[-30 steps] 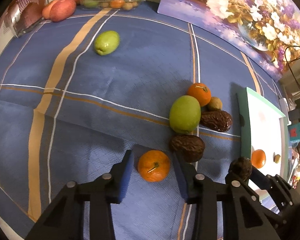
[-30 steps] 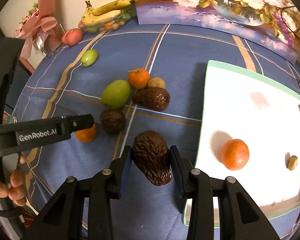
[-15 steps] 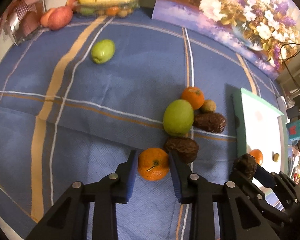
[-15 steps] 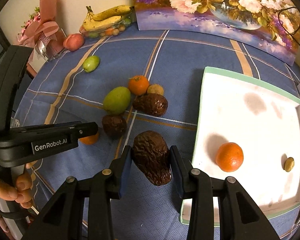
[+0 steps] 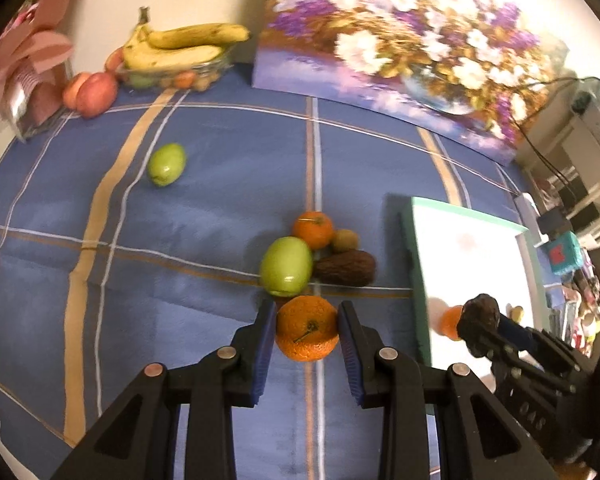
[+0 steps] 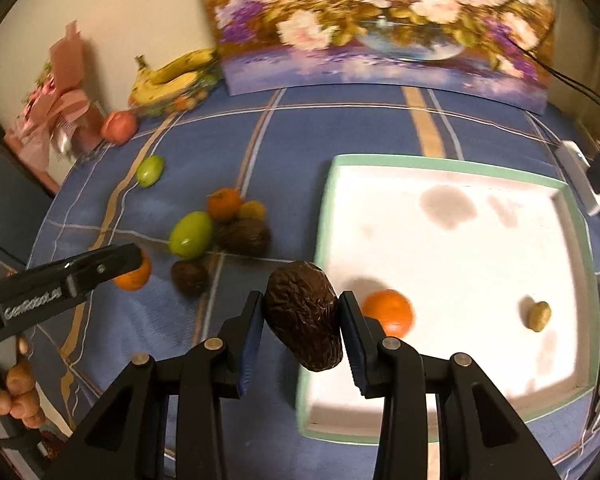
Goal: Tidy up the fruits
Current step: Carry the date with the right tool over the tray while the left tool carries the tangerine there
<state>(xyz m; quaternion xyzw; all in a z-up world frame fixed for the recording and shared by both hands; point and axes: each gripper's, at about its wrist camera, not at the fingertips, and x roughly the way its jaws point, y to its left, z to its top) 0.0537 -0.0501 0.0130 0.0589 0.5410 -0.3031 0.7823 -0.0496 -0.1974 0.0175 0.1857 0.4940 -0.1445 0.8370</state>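
Gripping a mandarin [image 5: 307, 334], the left gripper [image 5: 307, 340] has its blue pads pressed against both sides of the fruit; the peel is bright orange and dimpled, with a short brown stem facing the camera. It sits just nearer than a cluster of fruit on the blue checked tablecloth [image 5: 204, 216]: a smooth green mango [image 5: 286, 266], a second mandarin [image 5: 313, 229], a small yellowish-brown fruit [image 5: 345, 239] and a wrinkled dark brown avocado [image 5: 346, 267] at the right of the group. A smaller green fruit [image 5: 166, 163] lies well apart to the far left.

The right gripper [image 6: 302, 324] is clamped on another dark avocado [image 6: 303, 316], its skin shrivelled, glossy and deeply creased, held at the near left edge of the tray [image 6: 440, 162]. That tray is white inside with a pale green rim, and holds an orange mandarin [image 6: 392, 312] near its near-left corner and a small tan fruit [image 6: 539, 315] toward its right side. One more dark round fruit [image 6: 189, 277] rests on the cloth left of the tray.

In the right wrist view the left gripper's arm carries white lettering, too blurred to read with certainty. At the far edge stand a bowl of bananas [image 5: 180, 46], reddish fruit [image 5: 96, 88], a pink wrapped bundle [image 6: 60, 116] and a flower painting [image 5: 400, 48].
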